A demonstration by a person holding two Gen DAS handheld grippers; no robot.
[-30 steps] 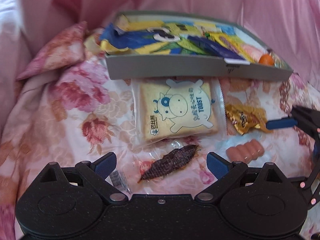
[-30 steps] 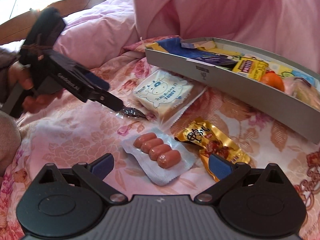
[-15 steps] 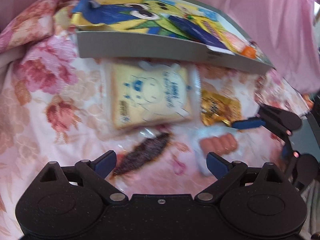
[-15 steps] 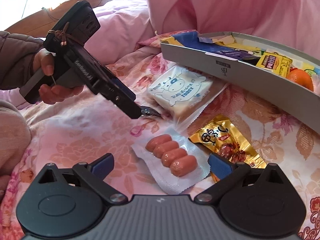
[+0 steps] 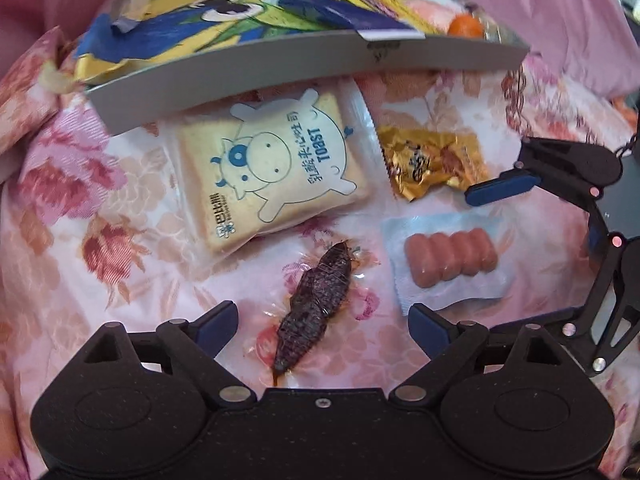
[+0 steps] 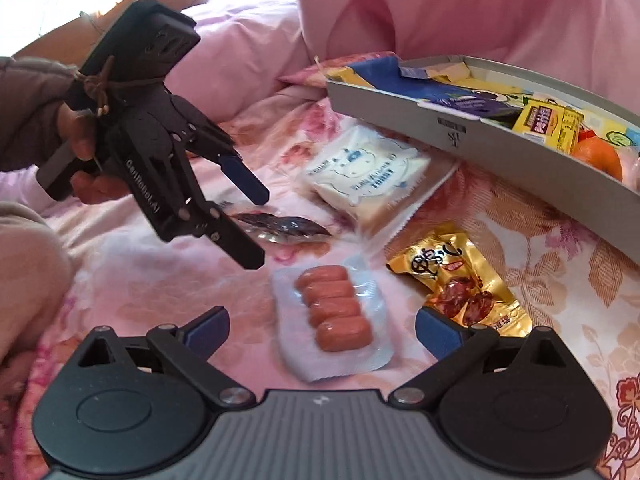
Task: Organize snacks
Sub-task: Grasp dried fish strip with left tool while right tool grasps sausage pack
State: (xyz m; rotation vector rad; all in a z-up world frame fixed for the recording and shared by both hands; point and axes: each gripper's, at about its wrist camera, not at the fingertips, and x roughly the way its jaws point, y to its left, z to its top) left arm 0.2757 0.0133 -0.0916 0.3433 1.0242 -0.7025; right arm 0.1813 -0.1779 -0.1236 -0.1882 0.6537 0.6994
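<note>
Left gripper (image 5: 323, 322) spread wide, empty, straddling the dried-fish pack (image 5: 316, 300) on the bedspread; its long axis runs fwd, between the fingers. Right gripper (image 6: 322, 330) also spread, over the sausage pack (image 6: 334, 314). Height above fish unclear, prob. close.

floral bedspread (image 5: 80, 216), pink quilt (image 6: 460, 8), floral pillow (image 5: 24, 80)

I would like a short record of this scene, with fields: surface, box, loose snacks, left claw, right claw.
surface: floral pink bedcover
box: grey box, open, already holding snack packets and an orange
loose snacks: toast packet, gold packet, sausage pack, dark dried snack, all on the bedcover
left claw: open, over the dark dried snack
right claw: open, over the sausage pack
</note>
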